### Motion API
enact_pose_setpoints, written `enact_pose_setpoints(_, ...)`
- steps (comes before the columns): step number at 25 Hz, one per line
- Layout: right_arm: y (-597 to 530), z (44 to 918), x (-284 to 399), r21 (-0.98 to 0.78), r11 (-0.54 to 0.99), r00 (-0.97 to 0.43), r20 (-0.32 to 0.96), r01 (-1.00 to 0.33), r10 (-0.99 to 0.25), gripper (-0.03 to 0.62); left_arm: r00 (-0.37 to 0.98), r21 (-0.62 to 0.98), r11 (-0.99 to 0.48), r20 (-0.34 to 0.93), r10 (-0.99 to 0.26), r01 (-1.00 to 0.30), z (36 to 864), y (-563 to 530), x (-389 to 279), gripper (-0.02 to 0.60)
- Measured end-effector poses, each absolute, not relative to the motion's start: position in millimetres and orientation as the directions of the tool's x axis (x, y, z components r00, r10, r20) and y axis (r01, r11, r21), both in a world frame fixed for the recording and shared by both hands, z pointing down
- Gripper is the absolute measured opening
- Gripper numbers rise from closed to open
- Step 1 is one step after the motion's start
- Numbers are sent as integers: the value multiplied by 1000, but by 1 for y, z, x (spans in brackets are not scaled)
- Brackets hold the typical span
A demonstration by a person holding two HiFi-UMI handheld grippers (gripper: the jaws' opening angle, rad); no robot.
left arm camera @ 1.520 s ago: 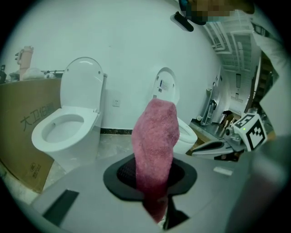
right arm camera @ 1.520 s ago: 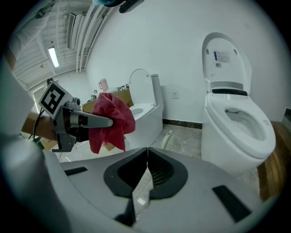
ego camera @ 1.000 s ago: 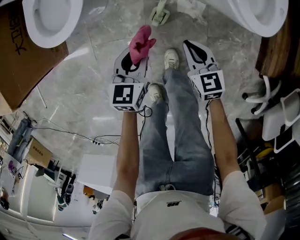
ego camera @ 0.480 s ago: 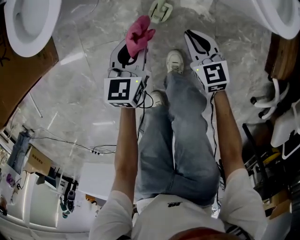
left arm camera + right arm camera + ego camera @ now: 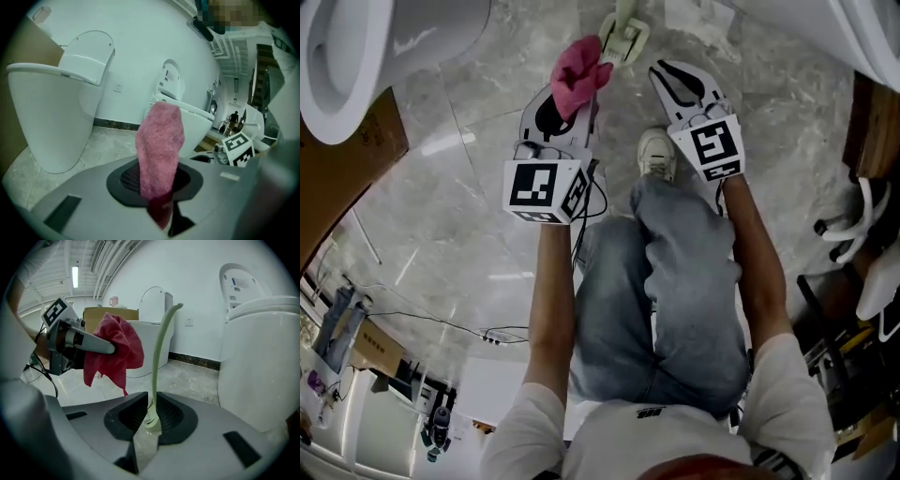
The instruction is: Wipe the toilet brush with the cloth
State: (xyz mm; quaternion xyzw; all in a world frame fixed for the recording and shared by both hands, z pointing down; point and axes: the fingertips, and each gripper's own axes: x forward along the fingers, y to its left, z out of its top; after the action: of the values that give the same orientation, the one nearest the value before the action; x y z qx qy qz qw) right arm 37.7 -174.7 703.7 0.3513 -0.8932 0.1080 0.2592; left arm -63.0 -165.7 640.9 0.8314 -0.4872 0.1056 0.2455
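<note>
The pink cloth (image 5: pixel 578 73) hangs from my left gripper (image 5: pixel 567 96), which is shut on it; in the left gripper view the cloth (image 5: pixel 159 145) stands up from the jaws of the left gripper (image 5: pixel 159 190). The pale green toilet brush (image 5: pixel 623 33) stands on the floor just ahead. In the right gripper view its thin handle (image 5: pixel 157 357) rises in line with the gap of my right gripper (image 5: pixel 149 418). Those jaws have just been opening and the pads do not press on the brush. The right gripper (image 5: pixel 667 77) is just right of the cloth (image 5: pixel 115 352).
White toilets stand at the upper left (image 5: pixel 356 56) and upper right (image 5: pixel 862 28). A cardboard box (image 5: pixel 337 187) sits at the left. The person's legs and a white shoe (image 5: pixel 656 155) lie between the arms. Cables trail over the marble floor (image 5: pixel 450 281).
Both grippers have sunk toward the floor and closed in on the brush. The right gripper's jaws have parted a little. The cloth stays in the left gripper.
</note>
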Motion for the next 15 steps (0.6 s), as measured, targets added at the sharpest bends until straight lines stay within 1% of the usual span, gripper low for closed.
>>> enact_pose_setpoints(6,-187,743,22,39,771,-642,529,-635,-555,67,518,293,-433,366,-773,-853,659,-172,-55,87)
enact_pose_setpoints(10,-200,766,9,92,799,-651,528,-594,-545,94,514,258,-448,335,-789,-856,671,-181,-52,87)
enact_pose_setpoints(15,-214,791,1,141,815,-648,537,-563,-540,98,524,225,-474,309,-794,-851,687,-193,-46,87)
